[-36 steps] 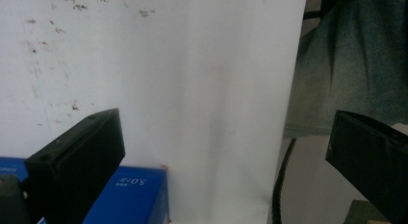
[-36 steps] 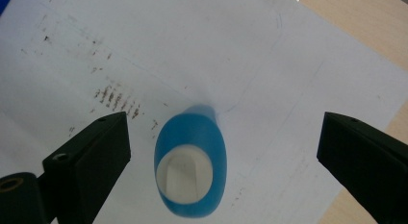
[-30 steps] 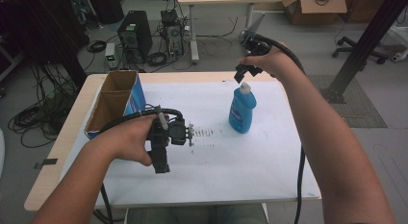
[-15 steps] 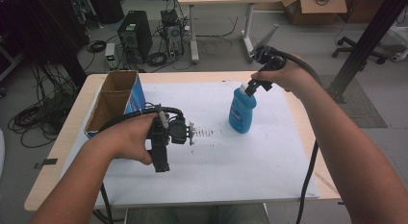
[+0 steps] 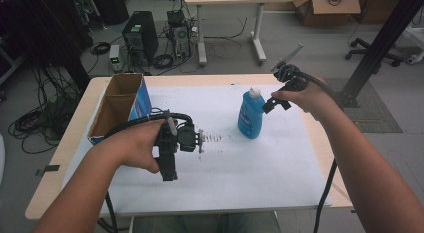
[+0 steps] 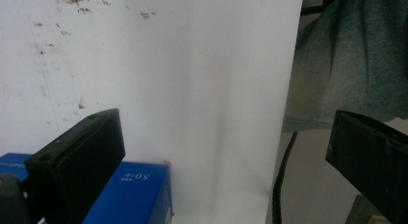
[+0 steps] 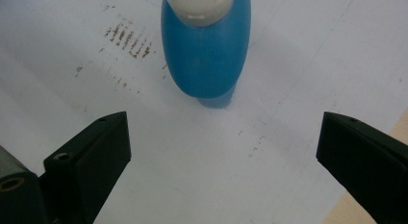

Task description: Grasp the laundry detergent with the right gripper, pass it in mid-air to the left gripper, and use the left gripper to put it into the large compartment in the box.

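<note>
A blue bottle [image 5: 251, 115] with a white cap stands upright on the white sheet [image 5: 250, 178], right of the table's middle. My right gripper [image 5: 274, 104] hovers just to the right of its neck, apart from it. In the right gripper view the bottle [image 7: 207, 51] stands ahead of the right gripper [image 7: 221, 123], whose jaws are spread wide and hold nothing. My left gripper [image 5: 169, 174] is held over the sheet at centre left, pointing toward the near edge. The left gripper [image 6: 221, 123] is open, with bare sheet between the jaws.
An open cardboard box [image 5: 117, 108] with a blue side stands at the back left of the table. Dark smudges [image 5: 212, 138] mark the sheet between the grippers. The right gripper's cable [image 5: 327, 193] hangs over the front right edge. Computers and cables lie on the floor beyond.
My right gripper has come down from above the bottle's cap and shifted right, to beside the bottle's neck. The left hand and the bottle have stayed put.
</note>
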Demonstrator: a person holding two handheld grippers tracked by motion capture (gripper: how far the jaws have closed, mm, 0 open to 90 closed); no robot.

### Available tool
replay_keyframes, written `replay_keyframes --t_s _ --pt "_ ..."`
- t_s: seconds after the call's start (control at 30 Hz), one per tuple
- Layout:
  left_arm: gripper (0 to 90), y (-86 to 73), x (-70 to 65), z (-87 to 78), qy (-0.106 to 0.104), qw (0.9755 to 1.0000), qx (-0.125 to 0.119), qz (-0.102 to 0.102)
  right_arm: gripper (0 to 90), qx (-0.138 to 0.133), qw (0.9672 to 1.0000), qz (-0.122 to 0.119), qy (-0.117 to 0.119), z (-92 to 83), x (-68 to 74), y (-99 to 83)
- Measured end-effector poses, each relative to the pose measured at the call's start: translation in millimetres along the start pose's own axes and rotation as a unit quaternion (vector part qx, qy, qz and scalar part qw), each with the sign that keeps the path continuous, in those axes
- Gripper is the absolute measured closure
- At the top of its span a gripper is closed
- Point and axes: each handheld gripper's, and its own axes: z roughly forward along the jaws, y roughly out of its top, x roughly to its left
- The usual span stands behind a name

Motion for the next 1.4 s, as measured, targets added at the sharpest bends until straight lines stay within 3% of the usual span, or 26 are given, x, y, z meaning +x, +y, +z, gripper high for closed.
replay_keyframes --t_s 0.43,0.63,0.9,1.3,1.4 --pt "0.2 -2.0 -1.2 1.1 0.001 1.0 0.0 0.0 4.8 -0.016 0.9996 0.008 0.021 27.0 -4.6 -19.5" --pt "0.2 -2.9 -2.2 2.4 0.001 1.0 0.0 0.0 5.0 -0.036 0.9987 0.011 0.033 42.9 -6.9 -29.3" --pt "0.2 -2.6 -2.3 3.8 0.0 1.0 0.002 0.0 5.1 -0.077 0.9963 0.006 0.036 54.1 -5.9 -34.7" --pt "0.2 -2.4 -4.8 4.1 0.006 1.0 0.007 0.001 5.0 -0.099 0.9944 0.005 0.036 76.9 -4.8 -38.7" --pt "0.2 -3.3 -5.4 2.7 0.02 0.9998 0.002 0.003 4.8 -0.107 0.9937 0.001 0.033 83.7 -2.6 -39.4"
